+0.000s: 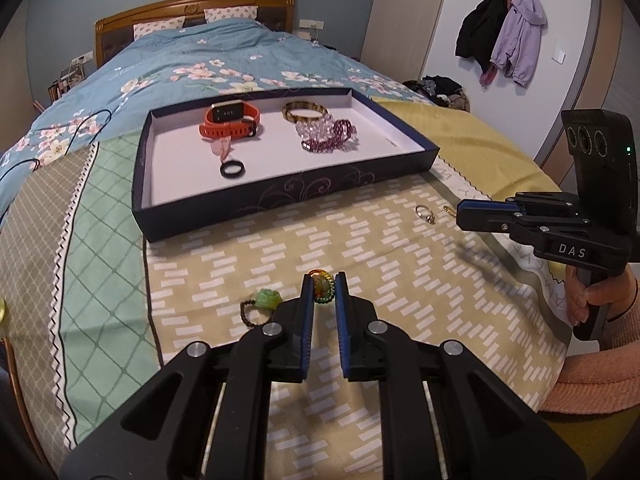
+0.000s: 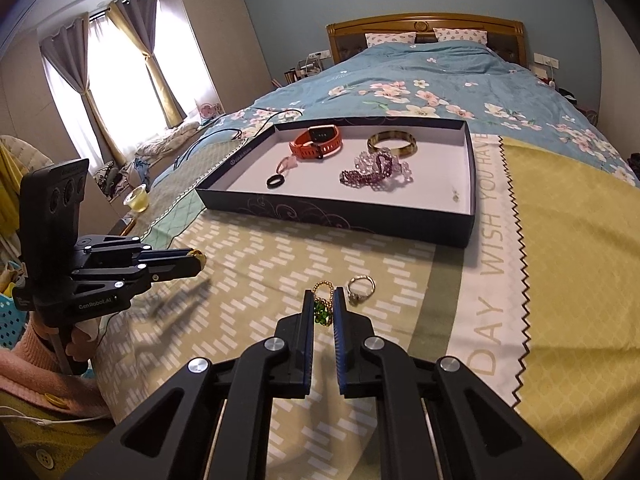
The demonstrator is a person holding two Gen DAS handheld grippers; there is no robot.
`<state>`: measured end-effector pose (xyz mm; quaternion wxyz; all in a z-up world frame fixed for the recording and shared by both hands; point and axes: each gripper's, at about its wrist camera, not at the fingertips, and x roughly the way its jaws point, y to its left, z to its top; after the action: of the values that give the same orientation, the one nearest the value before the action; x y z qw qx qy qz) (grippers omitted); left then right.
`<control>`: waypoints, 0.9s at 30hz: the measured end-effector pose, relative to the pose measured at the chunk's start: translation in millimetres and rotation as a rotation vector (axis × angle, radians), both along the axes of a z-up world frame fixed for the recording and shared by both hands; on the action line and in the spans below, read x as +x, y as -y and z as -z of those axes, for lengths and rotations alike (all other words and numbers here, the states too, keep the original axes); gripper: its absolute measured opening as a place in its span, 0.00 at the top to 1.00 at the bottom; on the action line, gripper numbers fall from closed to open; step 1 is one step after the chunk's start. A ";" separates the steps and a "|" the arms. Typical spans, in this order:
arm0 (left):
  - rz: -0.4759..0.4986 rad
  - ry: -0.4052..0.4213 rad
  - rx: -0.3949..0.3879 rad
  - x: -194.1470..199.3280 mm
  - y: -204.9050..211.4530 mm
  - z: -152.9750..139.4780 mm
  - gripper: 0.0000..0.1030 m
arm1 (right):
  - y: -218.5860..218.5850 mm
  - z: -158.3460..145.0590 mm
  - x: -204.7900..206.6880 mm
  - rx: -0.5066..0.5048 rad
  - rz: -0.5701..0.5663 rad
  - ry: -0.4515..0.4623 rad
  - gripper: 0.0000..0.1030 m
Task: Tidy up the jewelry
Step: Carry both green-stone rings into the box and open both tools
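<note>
Both grippers were clamped: left gripper [image 1: 324, 289] on amber beaded ring [image 1: 322, 286], right gripper [image 2: 323, 304] on green beaded ring [image 2: 322, 307]. Next: carry to far tray [image 1: 256, 204].

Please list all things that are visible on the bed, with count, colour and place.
tray: 1, dark blue, white inside, on bedspread
watch: 1, orange, in tray
bangle: 1, brown, in tray
bead bracelets: clear and purple, count unclear, in tray
black ring: 1, in tray
silver ring: 1, on bedspread
green ring: 1, on bedspread
left gripper: shut on amber bead ring
right gripper: shut on green-stone ring
</note>
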<state>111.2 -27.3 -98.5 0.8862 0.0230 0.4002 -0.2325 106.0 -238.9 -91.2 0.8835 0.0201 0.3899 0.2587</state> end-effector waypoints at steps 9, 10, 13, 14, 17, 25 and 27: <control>-0.015 0.051 -0.011 6.2 -4.6 -17.3 0.89 | -6.2 -14.3 9.8 0.019 -0.011 0.043 0.93; -0.017 0.058 -0.010 6.6 -4.8 -18.7 0.89 | -7.5 -16.3 11.4 0.019 -0.013 0.049 0.93; -0.021 0.080 -0.008 10.1 -4.4 -25.2 0.89 | -10.3 -21.2 15.6 0.017 -0.017 0.067 0.93; -0.025 0.087 -0.009 11.8 -4.3 -27.5 0.89 | -11.4 -23.3 17.6 0.018 -0.019 0.074 0.93; -0.030 0.104 -0.012 15.5 -3.0 -33.9 0.89 | -12.6 -26.6 21.6 0.023 -0.019 0.084 0.93; -0.041 0.131 -0.008 23.3 -0.6 -42.0 0.89 | -16.3 -31.0 30.9 0.023 -0.019 0.096 0.93; -0.046 0.138 -0.007 26.0 -0.7 -43.9 0.89 | -16.6 -31.9 33.6 0.021 -0.017 0.099 0.93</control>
<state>137.2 -26.6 -54.6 0.9169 0.0267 0.3376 -0.2114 139.7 -222.3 -59.3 0.8992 0.0133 0.3432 0.2712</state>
